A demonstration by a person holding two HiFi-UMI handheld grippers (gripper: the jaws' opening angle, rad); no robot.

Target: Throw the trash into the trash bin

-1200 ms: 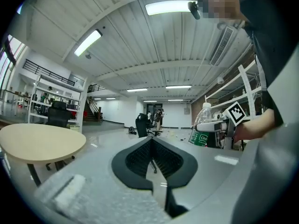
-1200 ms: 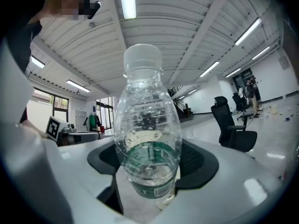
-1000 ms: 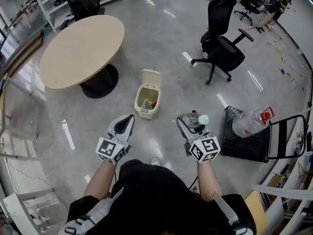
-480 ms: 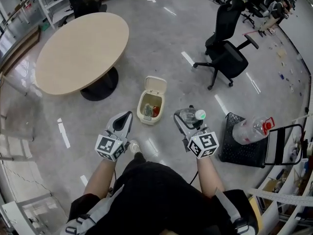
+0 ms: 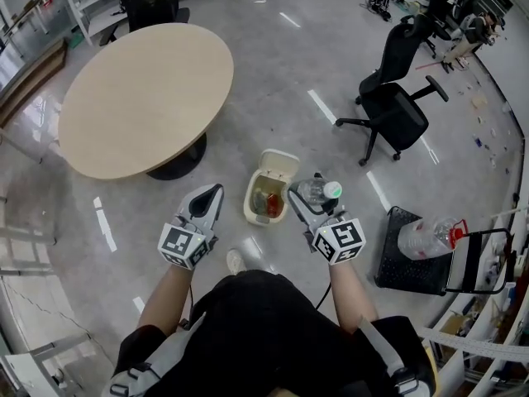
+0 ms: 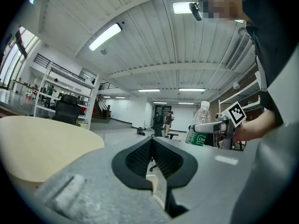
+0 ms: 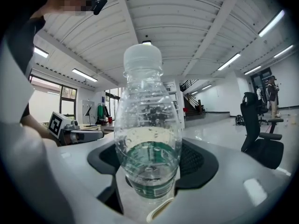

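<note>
Clamping the clear plastic bottle (image 7: pixel 148 139) around its labelled lower body, the right gripper (image 5: pixel 307 198) holds something probably light, thin-walled, slick and crushable, with the open trash bin (image 5: pixel 252 208) just ahead and below, while the left gripper (image 6: pixel 152 146) is closed and empty.

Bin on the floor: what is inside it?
The open bin holds some trash, one piece red; the rest is too small to tell. The right gripper covers its right edge.
</note>
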